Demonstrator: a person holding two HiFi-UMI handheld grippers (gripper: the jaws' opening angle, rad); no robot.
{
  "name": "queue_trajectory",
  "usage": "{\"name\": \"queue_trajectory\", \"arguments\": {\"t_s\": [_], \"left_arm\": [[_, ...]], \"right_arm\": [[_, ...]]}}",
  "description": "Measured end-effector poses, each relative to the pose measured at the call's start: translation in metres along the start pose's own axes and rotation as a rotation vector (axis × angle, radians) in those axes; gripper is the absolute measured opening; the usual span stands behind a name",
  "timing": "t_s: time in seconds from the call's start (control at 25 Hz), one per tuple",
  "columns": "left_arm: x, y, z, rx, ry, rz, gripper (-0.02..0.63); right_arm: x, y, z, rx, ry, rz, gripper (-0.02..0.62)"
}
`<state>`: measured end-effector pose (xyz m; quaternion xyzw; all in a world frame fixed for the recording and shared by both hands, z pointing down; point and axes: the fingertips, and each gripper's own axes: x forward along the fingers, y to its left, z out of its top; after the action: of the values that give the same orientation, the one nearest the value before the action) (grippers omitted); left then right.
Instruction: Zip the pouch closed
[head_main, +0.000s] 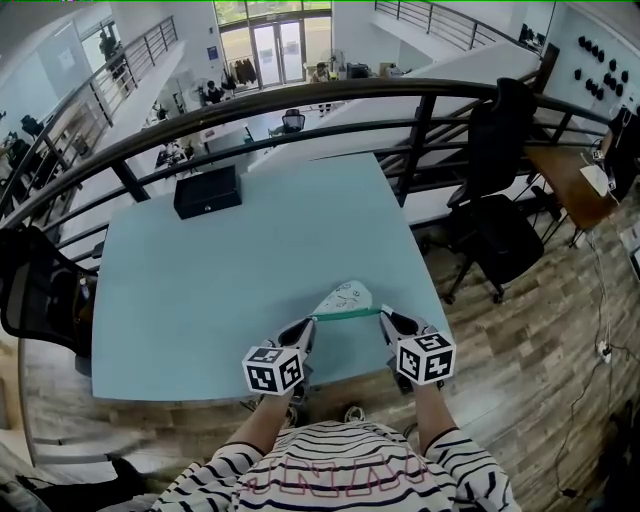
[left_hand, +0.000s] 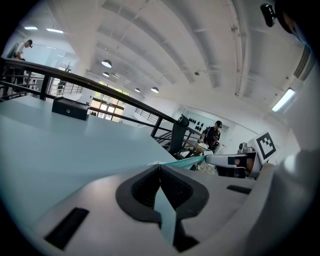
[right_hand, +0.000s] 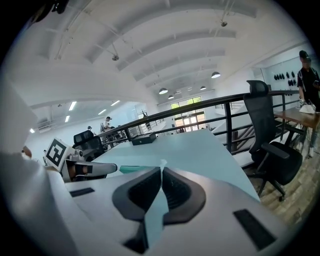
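A white pouch (head_main: 345, 297) lies on the light blue table (head_main: 250, 260) near its front edge, and its teal zipper edge (head_main: 347, 315) is stretched straight between my two grippers. My left gripper (head_main: 308, 325) is shut on the left end of that edge. My right gripper (head_main: 388, 318) is shut on the right end. In the left gripper view the jaws (left_hand: 160, 166) are closed, and the teal strip (left_hand: 187, 162) runs from them to the right gripper (left_hand: 220, 160). From the right gripper (right_hand: 161, 169), the strip (right_hand: 132, 170) leads off to the left gripper (right_hand: 107, 169).
A black box (head_main: 207, 191) sits at the table's far left corner. A dark railing (head_main: 300, 110) runs behind the table. Black office chairs stand to the right (head_main: 495, 235) and left (head_main: 35, 290). A wooden desk (head_main: 565, 180) is at far right.
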<state>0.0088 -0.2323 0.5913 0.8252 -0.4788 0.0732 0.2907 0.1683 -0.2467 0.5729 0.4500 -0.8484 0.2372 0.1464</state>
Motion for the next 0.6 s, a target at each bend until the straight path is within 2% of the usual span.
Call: {"name": "queue_trajectory", "arguments": {"t_s": [0.36, 0.6], "left_arm": [[0.01, 0.028, 0.019, 0.151, 0.065, -0.017, 0.025], [0.012, 0.07, 0.005, 0.267, 0.207, 0.005, 0.026]], "right_arm": [[0.007, 0.025, -0.018, 0.07, 0.007, 0.018, 0.035], [0.027, 0.072, -0.047, 0.125, 0.053, 0.08, 0.035]]}}
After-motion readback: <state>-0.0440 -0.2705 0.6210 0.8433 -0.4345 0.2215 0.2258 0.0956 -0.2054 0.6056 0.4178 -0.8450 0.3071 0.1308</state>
